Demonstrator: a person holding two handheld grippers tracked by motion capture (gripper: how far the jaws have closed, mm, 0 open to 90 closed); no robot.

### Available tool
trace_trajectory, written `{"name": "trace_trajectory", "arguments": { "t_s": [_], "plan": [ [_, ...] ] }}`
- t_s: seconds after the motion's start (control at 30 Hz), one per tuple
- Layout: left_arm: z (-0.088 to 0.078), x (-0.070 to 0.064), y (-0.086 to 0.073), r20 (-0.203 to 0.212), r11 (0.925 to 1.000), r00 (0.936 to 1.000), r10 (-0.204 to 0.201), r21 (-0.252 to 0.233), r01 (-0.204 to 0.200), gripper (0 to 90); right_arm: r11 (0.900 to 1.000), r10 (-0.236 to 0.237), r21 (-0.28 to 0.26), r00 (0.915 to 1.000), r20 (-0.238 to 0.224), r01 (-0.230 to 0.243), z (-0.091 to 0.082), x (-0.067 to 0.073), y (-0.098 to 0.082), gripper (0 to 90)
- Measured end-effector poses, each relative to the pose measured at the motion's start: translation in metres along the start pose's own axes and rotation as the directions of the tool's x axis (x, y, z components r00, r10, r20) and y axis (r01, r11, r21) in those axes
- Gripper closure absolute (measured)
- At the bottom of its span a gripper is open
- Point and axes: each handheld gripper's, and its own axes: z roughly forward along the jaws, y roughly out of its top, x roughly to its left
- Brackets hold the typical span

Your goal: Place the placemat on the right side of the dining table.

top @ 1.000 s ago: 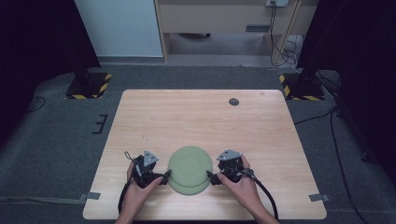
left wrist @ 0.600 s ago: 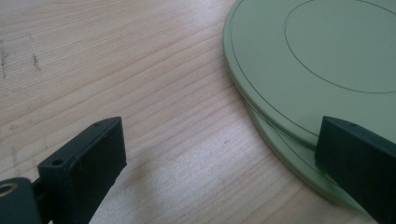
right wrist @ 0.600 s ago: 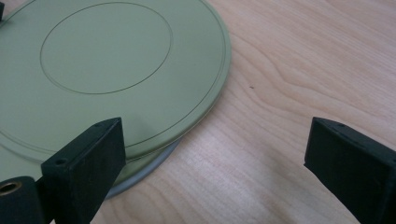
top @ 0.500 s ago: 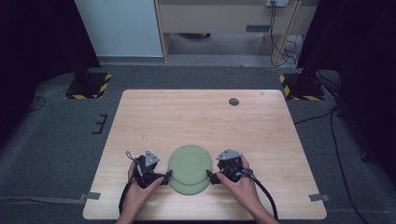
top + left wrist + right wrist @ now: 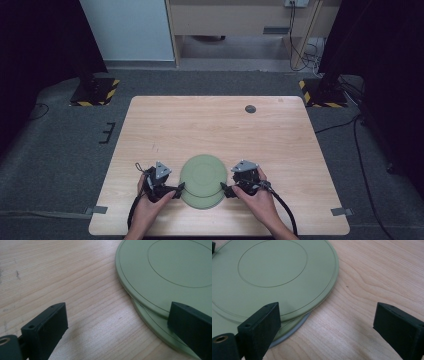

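Black jaws of the left gripper (image 5: pixel 179 188) stand wide apart, empty, with one jaw over bare wood and the other over the near-left rim of the top plate (image 5: pixel 175 267). The right gripper (image 5: pixel 223 190) mirrors it: its jaws are also spread and hold nothing, one over the plate's near-right rim, the other over the table (image 5: pixel 280 135).

Both tools point inward at a stack of green plates that lies near the table's near edge, between the two hands. The top plate sits shifted a little toward the far side, so a crescent of the lower plate (image 5: pixel 152 323) shows at the near edge. In the right gripper view a thin grey edge (image 5: pixel 298 326) peeks from under the green; I cannot tell whether it belongs to the lower plate or to a third piece.

The step in hand looks like taking the top plate off the stack. To do it well, each gripper should catch only the upper rim. That rim is thin and lies nearly flat on the plate below, so a jaw has to slide into the slight gap where the two are offset, not bite both plates at once. Closing evenly from left and right should keep the plate level; a one-sided pinch would likely tip it or drag the lower plate along. A small dark disc (image 5: pixel 250 108) far off near the table's far edge is out of the way.
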Motion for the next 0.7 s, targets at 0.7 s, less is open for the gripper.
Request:
{"name": "trace_trajectory", "arguments": {
  "t_s": [0.7],
  "plan": [
    [0.0023,-0.0026,0.0019,-0.006,1.0,1.0,-0.004,-0.001,0.004,2.0,1.0,0.01,-0.001,0.9999,-0.001,-0.01,0.0029,0.0002,0.0021,8.6]
  ]
}}
